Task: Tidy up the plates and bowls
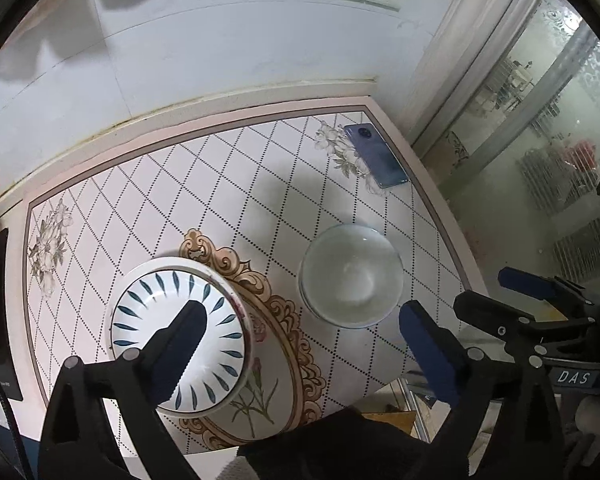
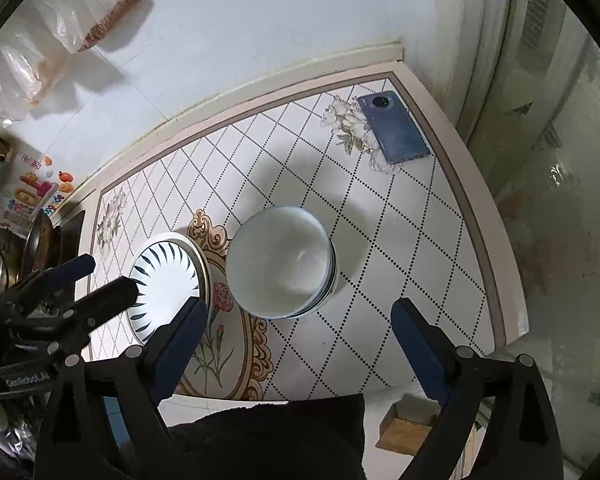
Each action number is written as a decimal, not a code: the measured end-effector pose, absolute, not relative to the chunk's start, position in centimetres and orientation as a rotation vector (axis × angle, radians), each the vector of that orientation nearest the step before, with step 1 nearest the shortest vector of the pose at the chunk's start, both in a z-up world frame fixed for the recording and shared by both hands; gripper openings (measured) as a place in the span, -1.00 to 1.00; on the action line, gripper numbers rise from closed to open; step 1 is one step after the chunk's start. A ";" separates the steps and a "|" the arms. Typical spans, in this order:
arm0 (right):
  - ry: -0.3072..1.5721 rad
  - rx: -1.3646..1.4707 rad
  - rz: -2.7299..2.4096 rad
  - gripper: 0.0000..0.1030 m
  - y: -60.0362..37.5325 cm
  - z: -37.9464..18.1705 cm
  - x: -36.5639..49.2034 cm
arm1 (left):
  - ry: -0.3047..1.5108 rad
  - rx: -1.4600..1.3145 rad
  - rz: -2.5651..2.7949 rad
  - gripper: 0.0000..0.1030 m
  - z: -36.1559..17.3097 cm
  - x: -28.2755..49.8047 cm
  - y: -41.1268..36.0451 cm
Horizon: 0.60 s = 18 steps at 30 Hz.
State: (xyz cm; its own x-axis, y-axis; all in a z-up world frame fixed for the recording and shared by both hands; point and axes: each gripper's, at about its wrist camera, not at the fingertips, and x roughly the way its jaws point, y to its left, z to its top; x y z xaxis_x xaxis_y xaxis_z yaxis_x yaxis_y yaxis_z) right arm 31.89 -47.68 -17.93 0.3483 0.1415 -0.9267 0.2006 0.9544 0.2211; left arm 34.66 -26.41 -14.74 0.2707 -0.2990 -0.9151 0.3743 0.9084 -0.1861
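On desk (image 1: 228,184): stacked plates (image 1: 180,336) left of empty bowl stack (image 1: 352,276). Both claws (image 1: 300,340) (image 2: 300,332) wide open, holding nothing.

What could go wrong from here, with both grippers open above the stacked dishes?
1. The plate stack looks uneven: the leaf-patterned plate sits off-centre on a wider one below, so a bump could slide it.
2. The left gripper has one of its fingers hanging over that plate; dropping straight down could strike it.
3. The phone lies at the table's far corner, close to the edge; a sweep that way could knock it off.
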 end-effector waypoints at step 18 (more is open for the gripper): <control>1.317 0.718 0.135 0.89 -52.8 -30.6 36.6 | 1.484 -0.004 -0.379 0.91 -27.5 43.6 -29.0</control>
State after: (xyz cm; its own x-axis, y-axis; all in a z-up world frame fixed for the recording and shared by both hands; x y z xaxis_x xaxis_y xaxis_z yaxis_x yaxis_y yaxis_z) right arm 36.59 -52.83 -30.60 0.2768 0.4795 -0.8327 0.3003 0.7800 0.5490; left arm 43.62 -29.04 -27.48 0.0395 -0.2495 -0.9676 0.2450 0.9412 -0.2327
